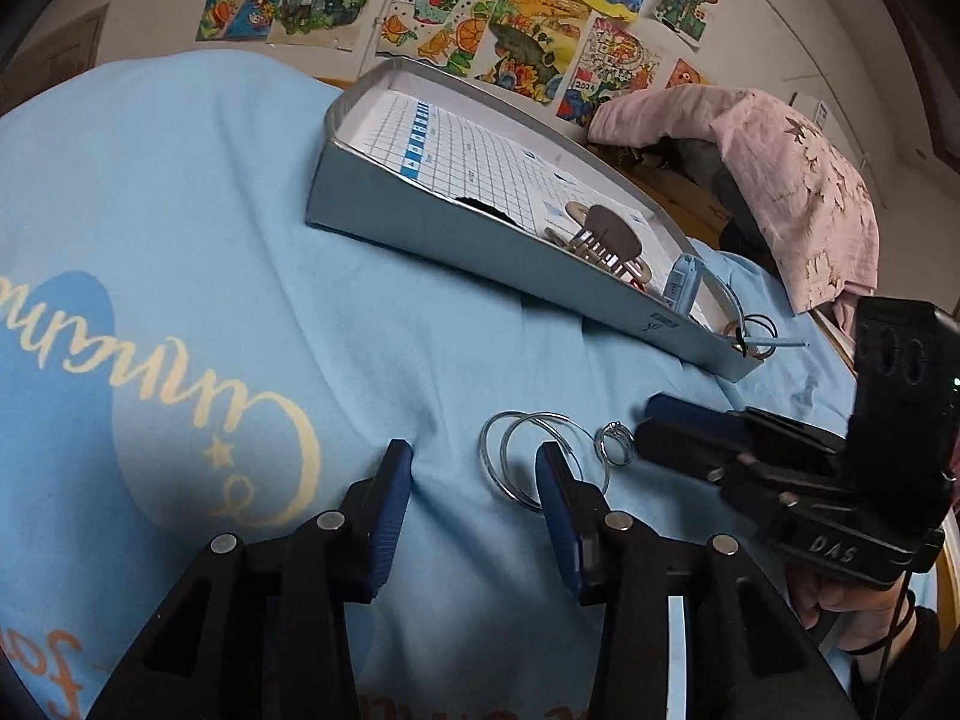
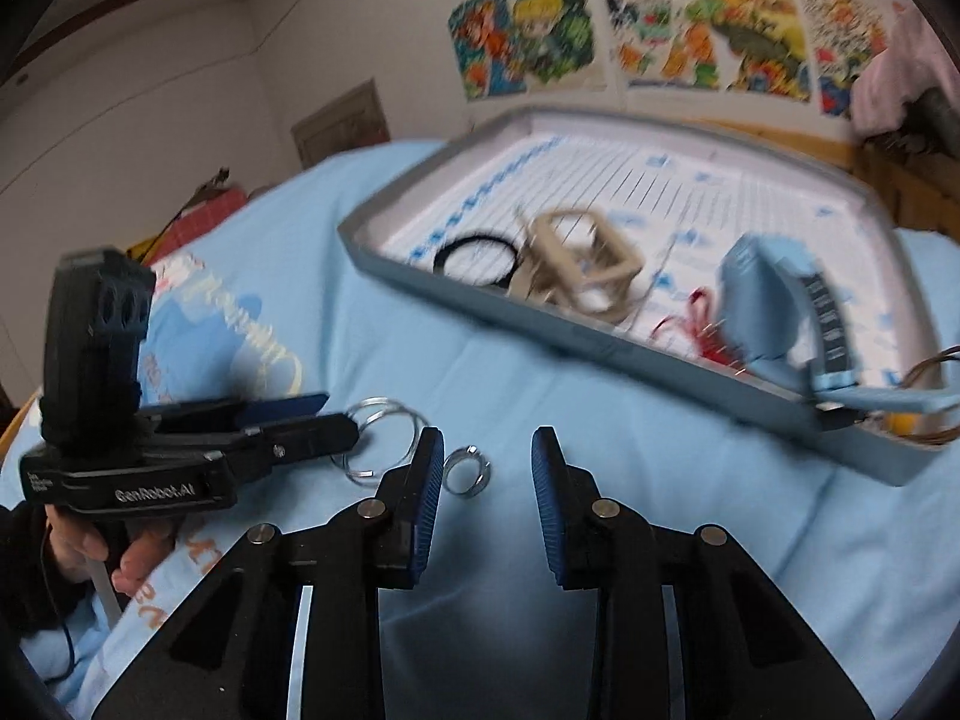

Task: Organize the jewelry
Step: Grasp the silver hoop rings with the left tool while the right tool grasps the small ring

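Blue bedsheet (image 1: pixel 180 210), drawings (image 1: pixel 456 18) on wall up top. Tray (image 1: pixel 480 252) upper middle. Left claw (image 1: pixel 474 468) part open beside hoops (image 1: pixel 528 456). Right claw (image 2: pixel 486 462) part open, ring (image 2: pixel 467 472) by left finger, nothing held.

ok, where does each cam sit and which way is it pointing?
Left wrist: on the left gripper, angled down at the blue sheet, hoops and box; the right gripper enters from the right.
Right wrist: on the right gripper, angled down at the small ring; the left gripper and a hand show at left.
Shared: hoops, ring, box, wall drawings.
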Motion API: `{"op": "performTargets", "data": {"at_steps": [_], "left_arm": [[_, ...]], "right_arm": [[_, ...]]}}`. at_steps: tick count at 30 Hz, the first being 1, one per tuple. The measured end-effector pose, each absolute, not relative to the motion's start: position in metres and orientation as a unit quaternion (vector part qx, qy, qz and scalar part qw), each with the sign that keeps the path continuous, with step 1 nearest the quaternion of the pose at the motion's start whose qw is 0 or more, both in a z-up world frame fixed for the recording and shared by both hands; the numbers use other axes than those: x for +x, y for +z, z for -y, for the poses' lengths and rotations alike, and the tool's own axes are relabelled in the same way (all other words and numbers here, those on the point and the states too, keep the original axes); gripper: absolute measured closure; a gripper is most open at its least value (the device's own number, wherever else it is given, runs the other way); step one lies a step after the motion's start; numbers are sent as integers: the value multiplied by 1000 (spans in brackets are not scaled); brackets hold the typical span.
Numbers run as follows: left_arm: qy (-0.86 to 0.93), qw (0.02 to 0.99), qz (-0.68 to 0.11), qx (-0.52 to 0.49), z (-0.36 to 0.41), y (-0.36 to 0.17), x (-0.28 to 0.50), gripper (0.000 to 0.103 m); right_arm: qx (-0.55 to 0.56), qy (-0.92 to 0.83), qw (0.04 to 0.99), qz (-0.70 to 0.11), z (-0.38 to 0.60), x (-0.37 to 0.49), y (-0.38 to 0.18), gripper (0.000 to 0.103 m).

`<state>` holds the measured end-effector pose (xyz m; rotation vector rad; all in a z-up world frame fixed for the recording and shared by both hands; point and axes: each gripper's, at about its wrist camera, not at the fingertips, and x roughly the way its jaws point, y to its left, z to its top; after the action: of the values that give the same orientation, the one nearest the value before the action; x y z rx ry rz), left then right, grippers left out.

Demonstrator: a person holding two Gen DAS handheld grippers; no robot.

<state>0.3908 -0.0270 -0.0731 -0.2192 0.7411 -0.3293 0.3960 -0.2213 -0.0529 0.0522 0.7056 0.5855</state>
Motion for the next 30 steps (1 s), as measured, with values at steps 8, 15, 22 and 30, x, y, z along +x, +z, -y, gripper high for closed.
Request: {"op": "performTargets", "data": {"at_steps": [8, 15, 22, 30], "left_arm": [[-146, 912, -370, -103, 29, -83, 396, 84], [-147, 913, -367, -104, 28, -87, 394, 95], [-154, 922, -338, -113, 24, -83, 385, 98], [-147, 936, -303, -98, 27, -68, 372, 99]], "right_arm": [[20, 292, 879, -375, 212, 403, -68, 76], [5, 291, 879, -378, 205, 402, -73, 76], [8, 297, 880, -370, 205, 402, -72, 96], [26, 302, 890, -342, 214, 400, -60, 96]]}}
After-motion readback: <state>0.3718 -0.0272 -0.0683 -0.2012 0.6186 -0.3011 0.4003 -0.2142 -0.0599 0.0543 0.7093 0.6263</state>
